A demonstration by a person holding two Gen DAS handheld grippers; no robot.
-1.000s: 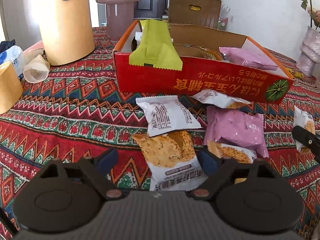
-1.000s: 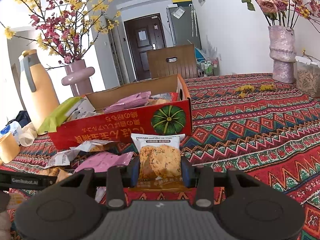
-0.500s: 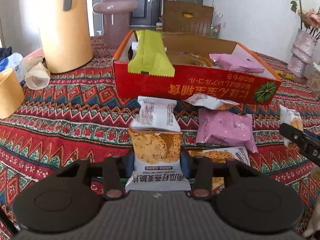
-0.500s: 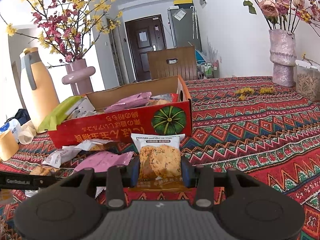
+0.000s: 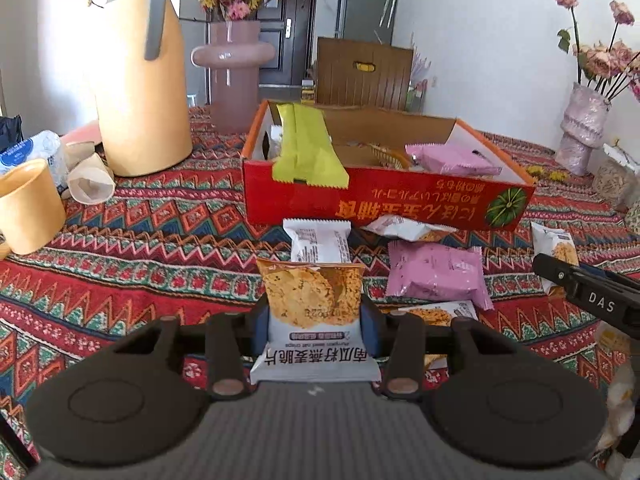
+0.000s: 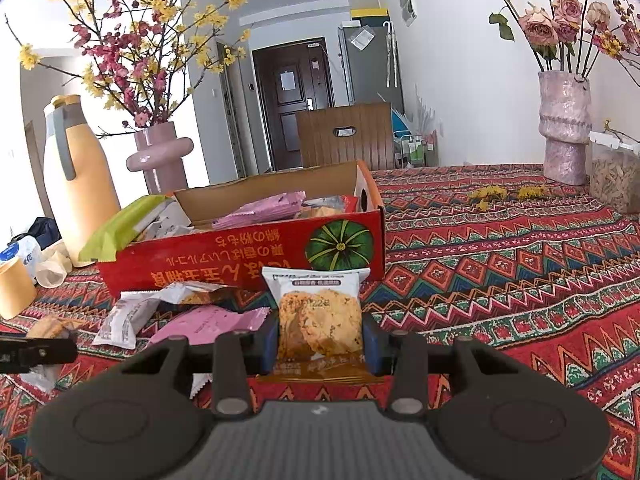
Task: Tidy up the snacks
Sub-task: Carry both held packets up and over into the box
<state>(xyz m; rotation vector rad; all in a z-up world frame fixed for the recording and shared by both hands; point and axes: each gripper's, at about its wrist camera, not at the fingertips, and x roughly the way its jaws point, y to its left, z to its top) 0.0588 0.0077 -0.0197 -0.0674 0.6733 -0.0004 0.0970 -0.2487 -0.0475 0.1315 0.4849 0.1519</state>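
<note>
My left gripper (image 5: 314,326) is shut on an oat crisp packet (image 5: 312,300) and holds it clear of the cloth, in front of the red cardboard box (image 5: 384,204). The box holds a green packet (image 5: 306,148) draped over its front wall and a pink packet (image 5: 448,158). On the cloth lie a white packet (image 5: 320,244), a pink packet (image 5: 434,274) and others. My right gripper (image 6: 320,338) is shut on a second oat crisp packet (image 6: 318,318), before the box's (image 6: 240,264) pumpkin corner. Its finger (image 5: 588,298) shows at the right edge of the left wrist view.
A tall yellow thermos (image 5: 140,80) and a pink vase (image 5: 232,76) stand behind the box on the left. Paper cups (image 5: 28,204) sit at the far left. Another vase (image 6: 564,128) and a jar (image 6: 614,176) stand at the far right of the patterned tablecloth (image 6: 500,260).
My left gripper closed on the oat crisp packet and lifted it off the cloth, moving up and toward the box. The right gripper kept still with its packet.
</note>
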